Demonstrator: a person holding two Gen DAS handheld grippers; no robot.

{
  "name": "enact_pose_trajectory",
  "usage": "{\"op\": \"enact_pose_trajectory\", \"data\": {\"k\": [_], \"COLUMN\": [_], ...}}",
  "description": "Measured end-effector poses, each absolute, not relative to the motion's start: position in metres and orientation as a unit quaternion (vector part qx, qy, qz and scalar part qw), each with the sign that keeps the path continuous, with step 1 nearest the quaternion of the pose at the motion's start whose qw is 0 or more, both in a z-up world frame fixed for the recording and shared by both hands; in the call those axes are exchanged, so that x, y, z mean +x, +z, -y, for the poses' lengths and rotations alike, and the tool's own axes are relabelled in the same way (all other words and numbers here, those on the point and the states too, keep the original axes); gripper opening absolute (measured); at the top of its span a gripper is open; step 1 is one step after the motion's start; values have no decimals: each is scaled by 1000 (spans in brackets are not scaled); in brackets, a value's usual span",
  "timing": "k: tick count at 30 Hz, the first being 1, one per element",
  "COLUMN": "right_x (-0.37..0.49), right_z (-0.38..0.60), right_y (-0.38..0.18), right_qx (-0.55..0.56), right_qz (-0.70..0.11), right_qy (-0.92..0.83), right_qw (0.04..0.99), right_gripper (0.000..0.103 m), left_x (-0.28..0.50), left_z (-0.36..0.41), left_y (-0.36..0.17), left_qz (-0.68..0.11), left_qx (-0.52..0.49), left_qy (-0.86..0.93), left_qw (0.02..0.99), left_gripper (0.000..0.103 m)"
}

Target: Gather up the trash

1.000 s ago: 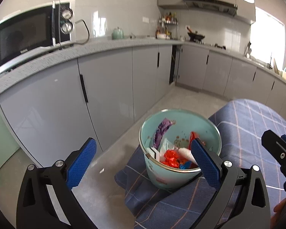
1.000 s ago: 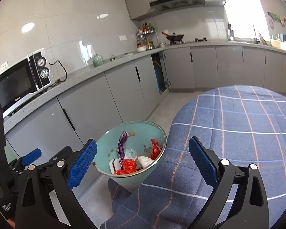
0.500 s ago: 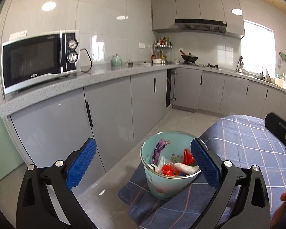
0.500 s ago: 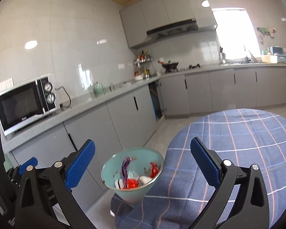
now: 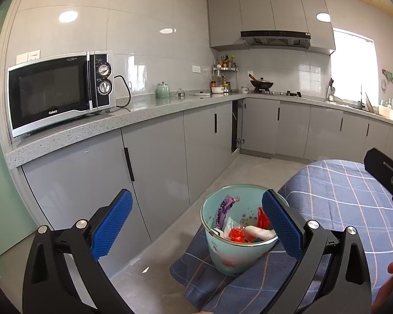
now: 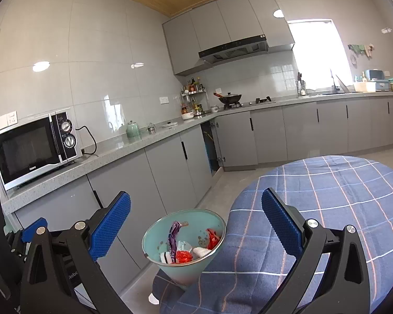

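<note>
The trash (image 5: 245, 229) is seen inside the green bin (image 5: 235, 253), which sits by the edge of the tabletop (image 6: 340, 196). No trash is seen left on the cloth. The jaws of both grippers (image 5: 196, 225) (image 6: 196, 225) are spread wide and nothing is held, so the job looks nearly done.

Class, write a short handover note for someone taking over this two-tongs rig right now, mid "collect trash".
Left tongs: open, holding nothing, raised above and short of the bin.
Right tongs: open, holding nothing, also held clear of the bin.
Teal bin: stands on the floor against the hanging edge of the blue checked tablecloth.
Done: wrappers lie inside the bin, including a purple wrapper, red wrappers and a white crumpled piece.
Left: the visible part of the tablecloth shows no trash. One small white scrap lies on the floor near the bin; check it and the unseen part of the table.
</note>
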State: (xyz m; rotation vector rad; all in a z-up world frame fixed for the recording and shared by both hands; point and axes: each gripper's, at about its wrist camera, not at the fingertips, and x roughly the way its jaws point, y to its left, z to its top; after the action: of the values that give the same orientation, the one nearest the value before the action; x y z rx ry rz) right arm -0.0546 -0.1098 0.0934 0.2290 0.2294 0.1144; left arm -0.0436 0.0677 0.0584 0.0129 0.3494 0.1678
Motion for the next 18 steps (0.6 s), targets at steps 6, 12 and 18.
{"op": "enact_pose_trajectory", "data": {"k": [6, 12, 18], "right_x": [-57, -56, -56], "right_z": [111, 111, 112], "right_y": [93, 94, 93], "right_qx": [114, 117, 117], "right_qz": [-115, -118, -120], "right_qy": [54, 54, 56], "right_qw": [985, 985, 984], "right_gripper": [98, 98, 98], "left_x": [-45, -44, -42], "left_z": [-69, -71, -73], "left_y": [60, 59, 59], "left_qz": [-171, -172, -177], "left_qx": [4, 1, -1], "left_qy": [87, 88, 91], "left_qw": [981, 981, 980], "left_gripper": [97, 97, 97]}}
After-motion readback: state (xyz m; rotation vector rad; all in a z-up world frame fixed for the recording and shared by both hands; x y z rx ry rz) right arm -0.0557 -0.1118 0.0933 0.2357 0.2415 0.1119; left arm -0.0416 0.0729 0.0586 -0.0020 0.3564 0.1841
